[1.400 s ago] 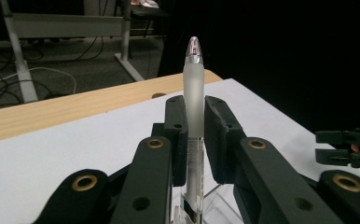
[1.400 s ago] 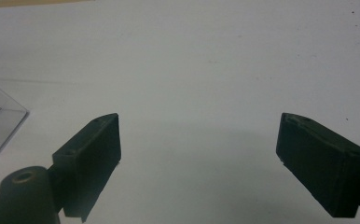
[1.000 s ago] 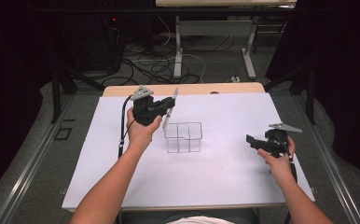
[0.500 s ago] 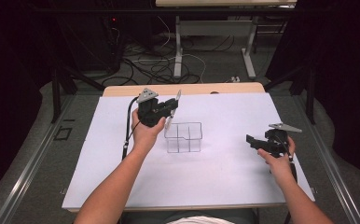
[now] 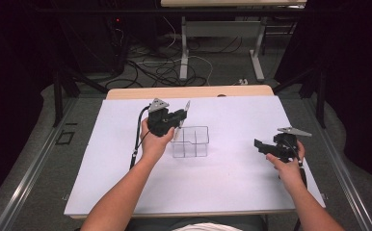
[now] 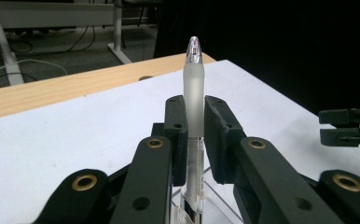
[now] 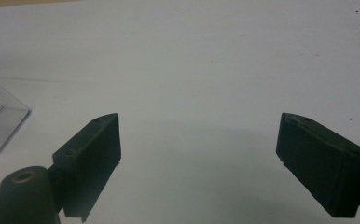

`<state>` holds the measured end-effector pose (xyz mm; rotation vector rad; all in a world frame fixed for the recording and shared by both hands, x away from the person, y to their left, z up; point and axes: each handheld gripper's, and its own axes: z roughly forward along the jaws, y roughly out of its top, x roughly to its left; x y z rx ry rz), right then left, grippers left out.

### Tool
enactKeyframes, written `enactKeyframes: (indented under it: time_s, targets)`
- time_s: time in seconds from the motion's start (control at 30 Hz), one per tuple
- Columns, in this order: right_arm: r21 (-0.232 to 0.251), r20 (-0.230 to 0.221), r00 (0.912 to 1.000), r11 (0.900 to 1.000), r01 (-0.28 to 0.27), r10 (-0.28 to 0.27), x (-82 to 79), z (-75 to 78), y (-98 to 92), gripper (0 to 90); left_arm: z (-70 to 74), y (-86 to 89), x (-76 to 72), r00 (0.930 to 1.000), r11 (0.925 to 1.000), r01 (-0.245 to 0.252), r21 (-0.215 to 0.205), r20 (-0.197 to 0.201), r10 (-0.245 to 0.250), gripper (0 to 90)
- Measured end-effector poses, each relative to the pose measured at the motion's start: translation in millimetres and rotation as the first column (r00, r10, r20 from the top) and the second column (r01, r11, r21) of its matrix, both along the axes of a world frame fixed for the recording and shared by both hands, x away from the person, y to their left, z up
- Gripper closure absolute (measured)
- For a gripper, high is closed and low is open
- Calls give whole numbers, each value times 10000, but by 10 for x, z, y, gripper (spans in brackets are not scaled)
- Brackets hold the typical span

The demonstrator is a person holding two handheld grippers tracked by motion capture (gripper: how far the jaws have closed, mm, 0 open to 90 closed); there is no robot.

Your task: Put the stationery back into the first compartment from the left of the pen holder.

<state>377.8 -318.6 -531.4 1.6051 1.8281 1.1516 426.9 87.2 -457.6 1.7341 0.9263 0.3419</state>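
Clear divided organizer (image 5: 191,142) — just beside left tongs (image 5: 180,115), on white desk (image 5: 222,183); contents cannot be told. Pen (image 6: 194,93) — clamped upright in left tongs. Right tongs (image 7: 199,158) — jaws wide apart, holding nothing.

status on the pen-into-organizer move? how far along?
Done: the left claw is shut on the pen, lifted and held upright. In hand: the pen's lower end sits at the clear organizer, over its near-left part; whether it has entered a compartment can't be told. Left: lower it in and release. The right claw is open above the white mat.
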Motion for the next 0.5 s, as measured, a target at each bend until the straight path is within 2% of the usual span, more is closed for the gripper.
enactKeyframes:
  time_s: [0.5]
  targets:
    - [9,4,10000,10000,-37,37,1,1,7,140,-126,14,-17,9999,9999,-73,143,-131,75,803]
